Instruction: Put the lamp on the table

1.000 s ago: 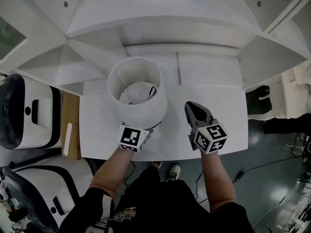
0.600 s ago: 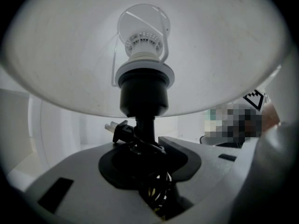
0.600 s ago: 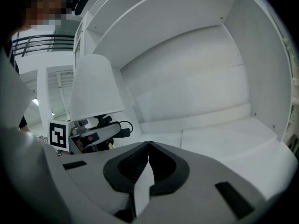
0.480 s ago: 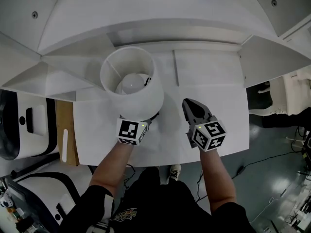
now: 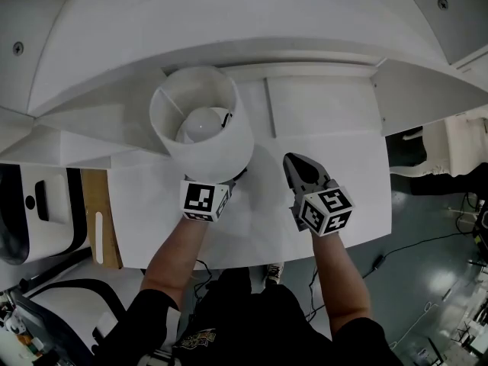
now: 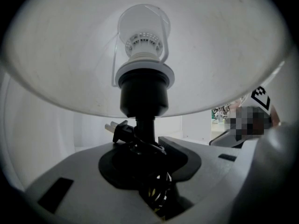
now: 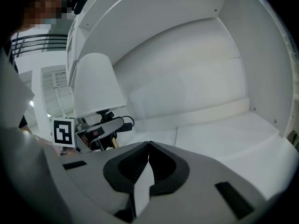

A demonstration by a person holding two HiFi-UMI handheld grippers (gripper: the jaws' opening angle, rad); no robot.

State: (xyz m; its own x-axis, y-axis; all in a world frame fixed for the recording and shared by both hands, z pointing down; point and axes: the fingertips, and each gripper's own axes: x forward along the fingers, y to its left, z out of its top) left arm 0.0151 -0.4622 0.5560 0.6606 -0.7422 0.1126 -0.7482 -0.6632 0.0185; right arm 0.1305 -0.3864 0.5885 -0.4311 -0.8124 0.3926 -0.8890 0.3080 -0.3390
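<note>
The lamp (image 5: 200, 120) has a white drum shade, a white bulb (image 6: 142, 29) and a black stem (image 6: 144, 125). My left gripper (image 6: 145, 146) is shut on that stem, just under the shade, with the black plug (image 6: 117, 129) and the bundled cord at its jaws. In the head view the shade hides the fingertips of the left gripper (image 5: 229, 181). The lamp stands upright over the far left part of the white table (image 5: 343, 151); its foot is hidden. To the right of it, my right gripper (image 5: 294, 162) is shut and holds nothing, also seen as the right gripper (image 7: 148, 144) with the lamp (image 7: 96, 87) to its left.
A white hutch (image 5: 229, 21) with slanted side panels rises behind the table. A seam (image 5: 270, 109) runs across the tabletop. White machines (image 5: 30, 212) and a wooden board (image 5: 95, 219) stand at the left. Cables (image 5: 427, 242) lie on the floor at the right.
My left gripper has carried the lamp farther in over the table, toward the back wall, and a little lower. The right gripper has gone the same way beside it, still shut.
</note>
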